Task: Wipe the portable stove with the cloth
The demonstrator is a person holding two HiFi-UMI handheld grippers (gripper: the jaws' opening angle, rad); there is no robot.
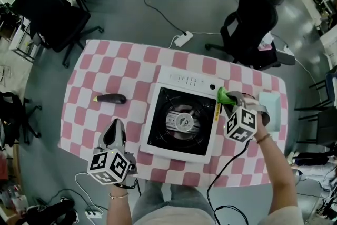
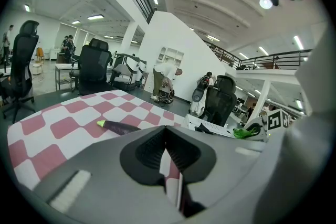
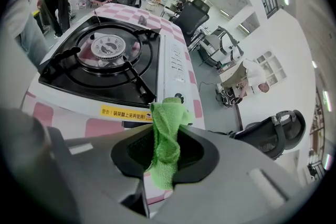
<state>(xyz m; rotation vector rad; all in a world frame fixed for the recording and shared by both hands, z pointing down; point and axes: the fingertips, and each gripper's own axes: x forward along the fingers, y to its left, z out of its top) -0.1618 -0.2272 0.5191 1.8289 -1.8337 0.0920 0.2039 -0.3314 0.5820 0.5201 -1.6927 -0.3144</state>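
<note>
Checked table (image 1: 131, 60), centre frame, bears the portable stove (image 1: 181, 81). Right gripper (image 1: 228, 100) pinches the green cloth (image 3: 166, 136) at the stove's right edge, nearest; left gripper (image 1: 115, 126), jaws pressed together, sits lower left.

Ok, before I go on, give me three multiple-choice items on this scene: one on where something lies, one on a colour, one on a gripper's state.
1. Where does the eggplant lie?
A. on the tablecloth, left of the portable stove
B. on the floor
C. on an office chair

2. What colour is the cloth in the right gripper?
A. white
B. green
C. red

3. How do the left gripper's jaws stand?
A. wide apart
B. closed on a pen
C. together, nothing between them

Answers:
1 A: the head view shows it on the checked tablecloth, apart from the stove.
2 B: the strip pinched between the jaws is bright green.
3 C: the left gripper view shows the pads meeting with nothing between them.
</note>
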